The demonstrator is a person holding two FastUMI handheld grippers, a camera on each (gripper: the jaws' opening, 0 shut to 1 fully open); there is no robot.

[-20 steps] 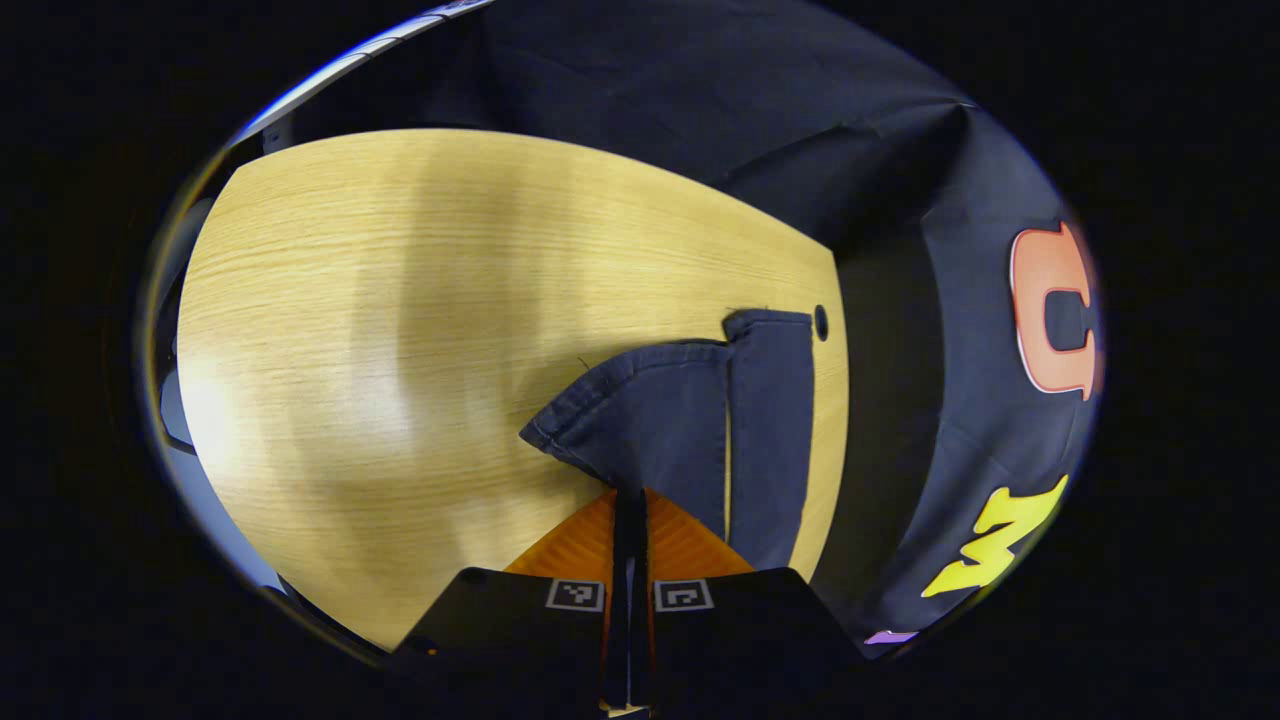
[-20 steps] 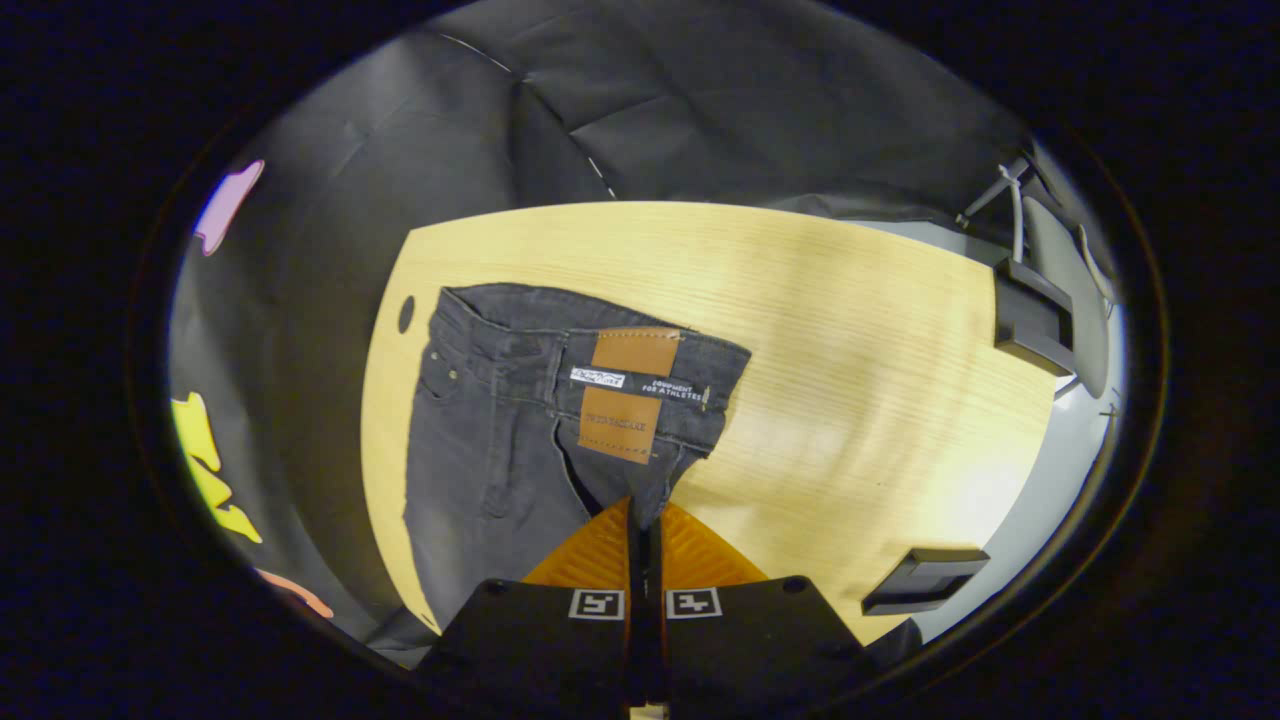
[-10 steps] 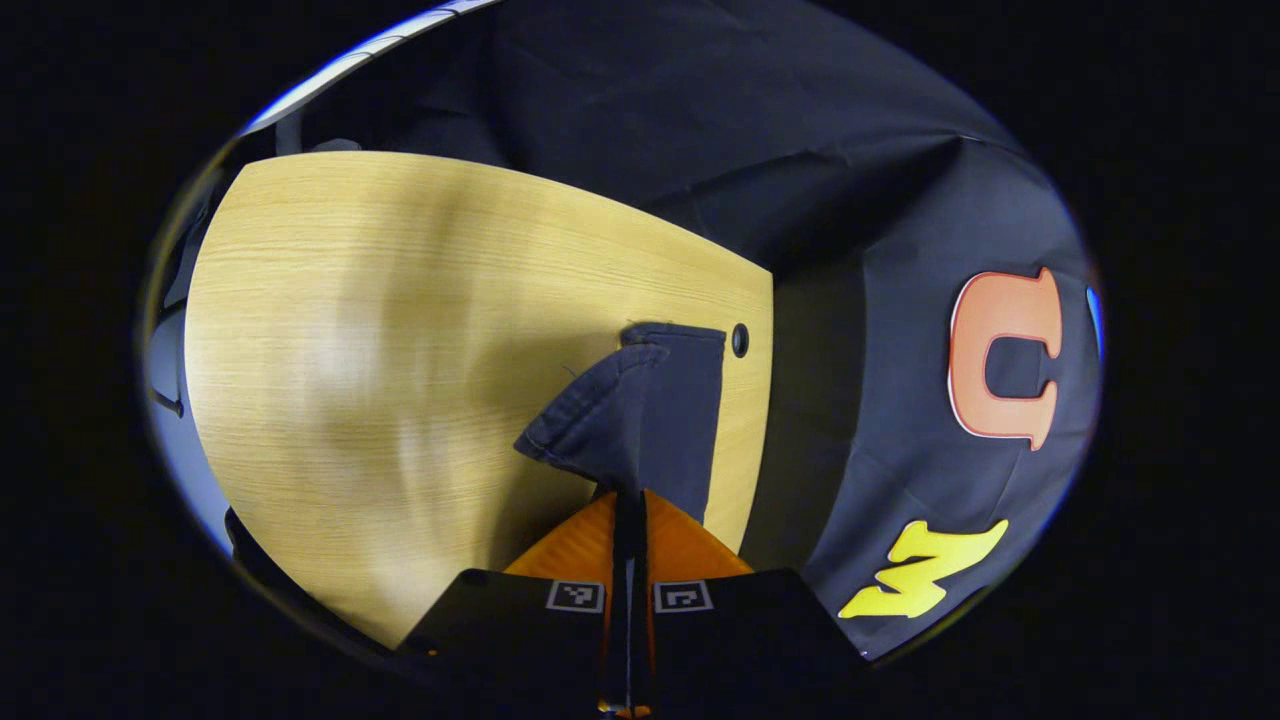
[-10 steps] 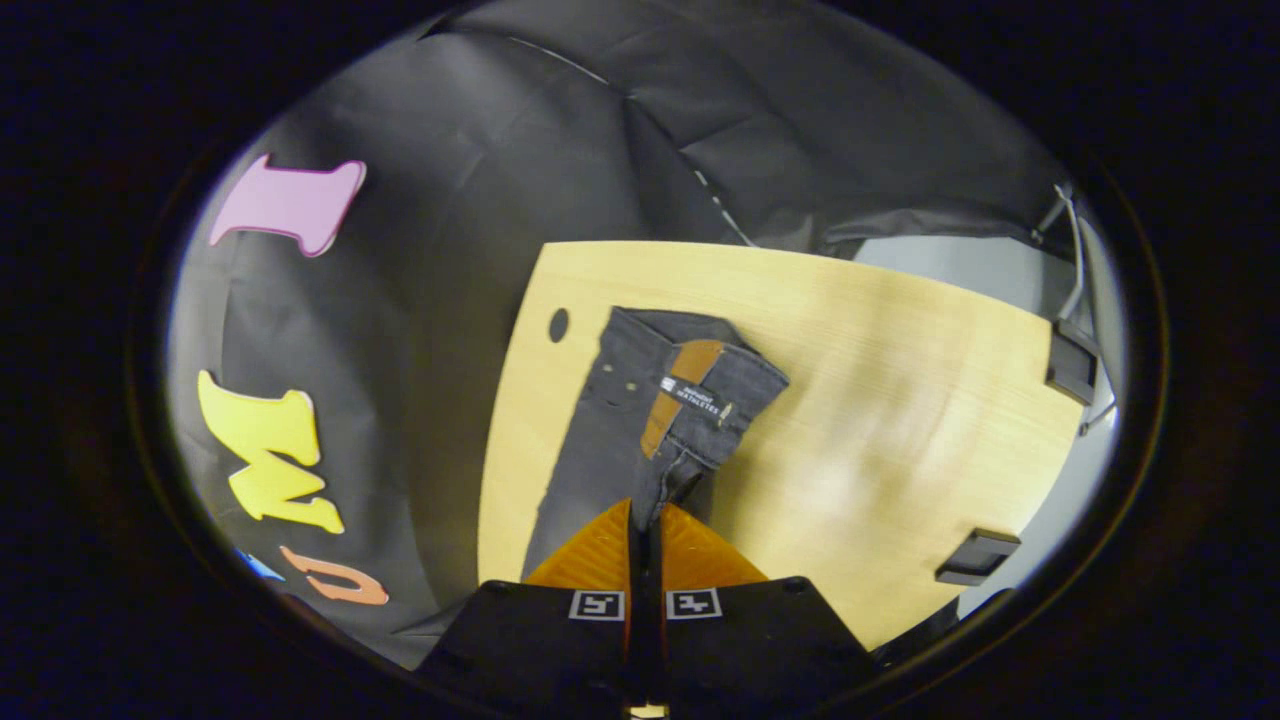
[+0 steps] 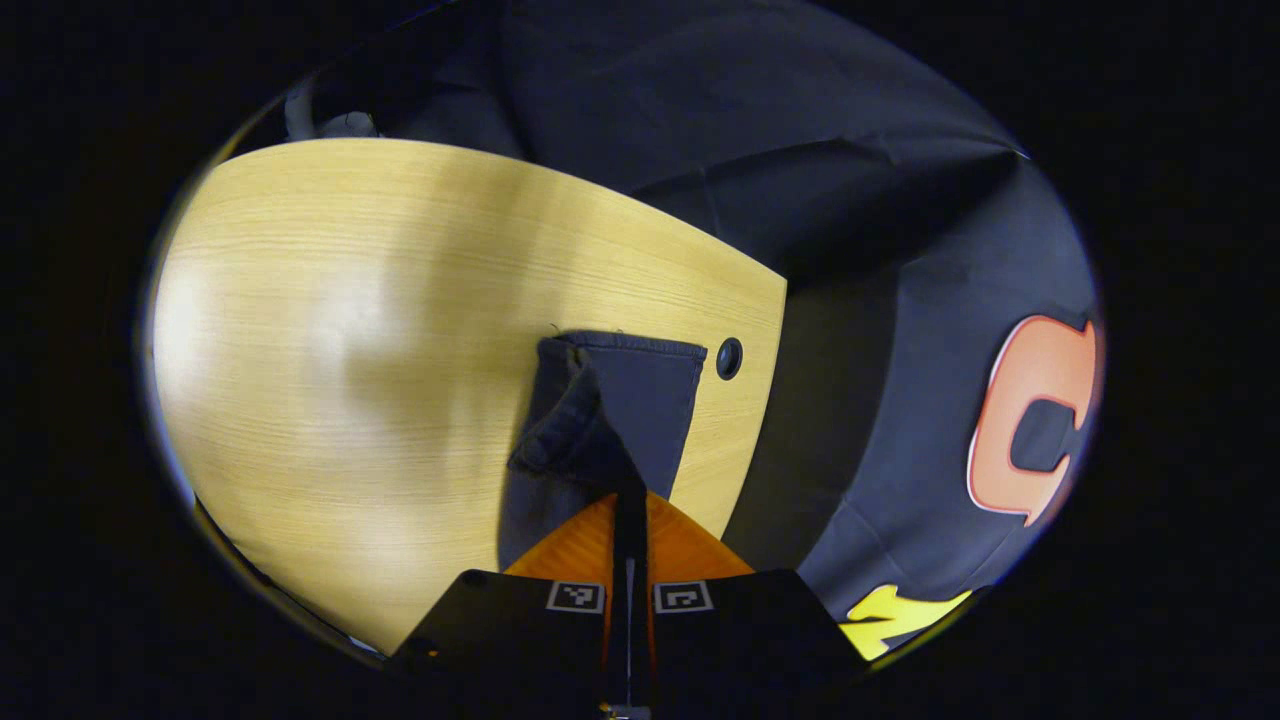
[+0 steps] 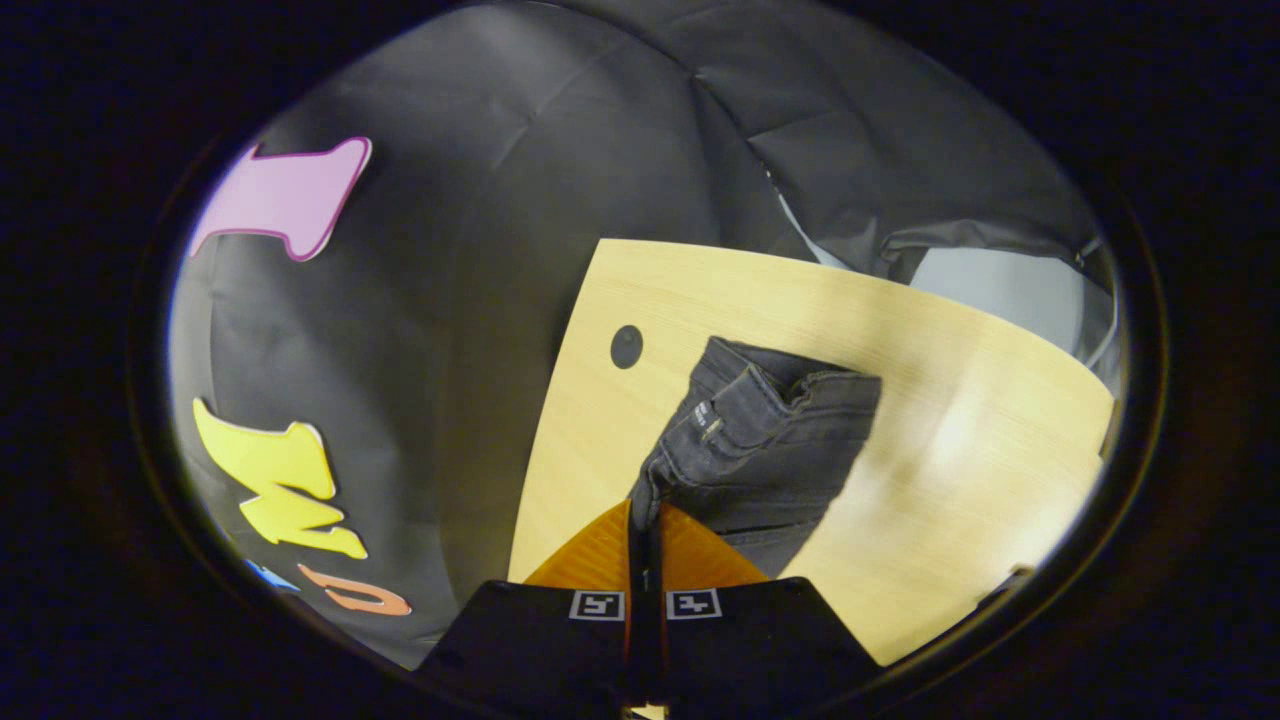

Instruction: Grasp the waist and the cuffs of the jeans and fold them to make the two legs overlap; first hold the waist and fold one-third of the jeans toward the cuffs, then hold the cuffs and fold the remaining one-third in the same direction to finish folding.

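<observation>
Two pinched folds of dark denim jeans (image 5: pixel 610 420) on smooth wood-grain table (image 5: pixel 350 330)

wall: black cloth (image 6: pixel 560 180) | furniture: light wooden table (image 5: pixel 350 300), round hole (image 5: pixel 729 357) near edge | light: soft glare

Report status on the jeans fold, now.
Left gripper shut on cuff. Right gripper shut on waist. Jeans legs nearly overlapped on table. Nothing obstructing.

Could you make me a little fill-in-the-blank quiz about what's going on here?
1. Both grippers are pinching a pair of dark ____.
2. The jeans lie on a light ____ table.
3. The left gripper and right gripper are both ____ on the fabric.

Missing words: jeans; wooden; shut
</observation>
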